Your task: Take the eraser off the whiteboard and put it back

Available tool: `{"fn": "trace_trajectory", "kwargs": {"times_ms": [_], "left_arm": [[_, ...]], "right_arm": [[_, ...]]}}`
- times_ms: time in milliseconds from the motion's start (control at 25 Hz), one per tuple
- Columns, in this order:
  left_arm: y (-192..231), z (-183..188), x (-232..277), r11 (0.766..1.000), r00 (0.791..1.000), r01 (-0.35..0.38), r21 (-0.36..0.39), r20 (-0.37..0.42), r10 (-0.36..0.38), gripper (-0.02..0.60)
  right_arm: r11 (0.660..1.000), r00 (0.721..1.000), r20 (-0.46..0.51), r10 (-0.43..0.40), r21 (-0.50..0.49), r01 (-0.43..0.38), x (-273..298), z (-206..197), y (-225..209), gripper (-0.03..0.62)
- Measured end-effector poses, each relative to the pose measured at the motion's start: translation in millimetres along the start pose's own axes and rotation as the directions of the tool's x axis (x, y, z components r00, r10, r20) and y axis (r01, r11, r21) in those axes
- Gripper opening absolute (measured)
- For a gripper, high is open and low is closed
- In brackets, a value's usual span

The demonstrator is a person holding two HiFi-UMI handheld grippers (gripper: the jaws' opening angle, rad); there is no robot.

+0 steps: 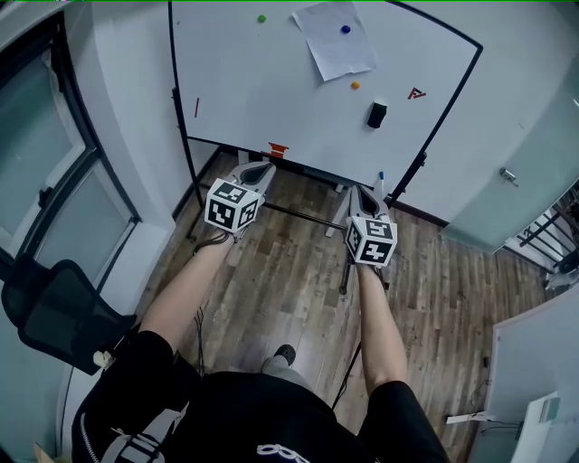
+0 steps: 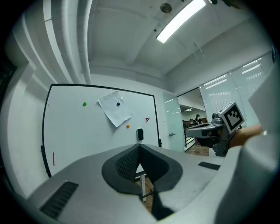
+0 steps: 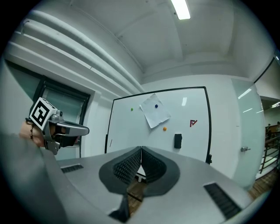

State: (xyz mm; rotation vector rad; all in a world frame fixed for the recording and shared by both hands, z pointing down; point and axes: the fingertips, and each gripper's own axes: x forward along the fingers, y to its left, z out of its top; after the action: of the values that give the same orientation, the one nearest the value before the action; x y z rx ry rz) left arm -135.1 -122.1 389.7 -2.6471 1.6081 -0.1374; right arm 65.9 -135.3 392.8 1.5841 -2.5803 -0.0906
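A black eraser [image 1: 376, 115] sticks to the right part of the whiteboard [image 1: 253, 81], below a pinned sheet of paper [image 1: 335, 41]. It shows small and far off in the left gripper view [image 2: 140, 134] and the right gripper view [image 3: 177, 141]. My left gripper [image 1: 261, 169] is held out level toward the board, shut with nothing between its jaws. My right gripper [image 1: 357, 191] is beside it, also shut and empty, well short of the board. Each gripper view shows its own closed fingertips, left [image 2: 139, 146] and right [image 3: 141, 149], with wooden floor under them.
The board stands on a black frame with a red item [image 1: 278, 149] at its lower edge. Green [image 1: 261, 18], blue [image 1: 345, 29] and orange [image 1: 355, 86] magnets and a red mark [image 1: 415, 93] are on it. A black chair [image 1: 54, 312] is at left, a glass door [image 1: 509, 176] at right.
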Motion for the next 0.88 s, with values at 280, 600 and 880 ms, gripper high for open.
{"fn": "trace_trajectory", "kwargs": {"times_ms": [280, 600, 880], "left_arm": [[6, 13, 66, 1.0, 1.0, -0.026, 0.015, 0.0, 0.026, 0.009], [0, 16, 117, 0.999, 0.999, -0.036, 0.023, -0.006, 0.036, 0.009], [2, 16, 136, 0.999, 0.999, -0.032, 0.03, -0.004, 0.032, 0.009]], "right_arm": [[1.0, 1.0, 0.015, 0.019, 0.018, -0.019, 45, 4, -56, 0.025], [0.999, 1.0, 0.019, 0.021, 0.031, -0.021, 74, -2, -102, 0.025], [0.999, 1.0, 0.016, 0.021, 0.038, -0.022, 91, -3, -115, 0.025]]}}
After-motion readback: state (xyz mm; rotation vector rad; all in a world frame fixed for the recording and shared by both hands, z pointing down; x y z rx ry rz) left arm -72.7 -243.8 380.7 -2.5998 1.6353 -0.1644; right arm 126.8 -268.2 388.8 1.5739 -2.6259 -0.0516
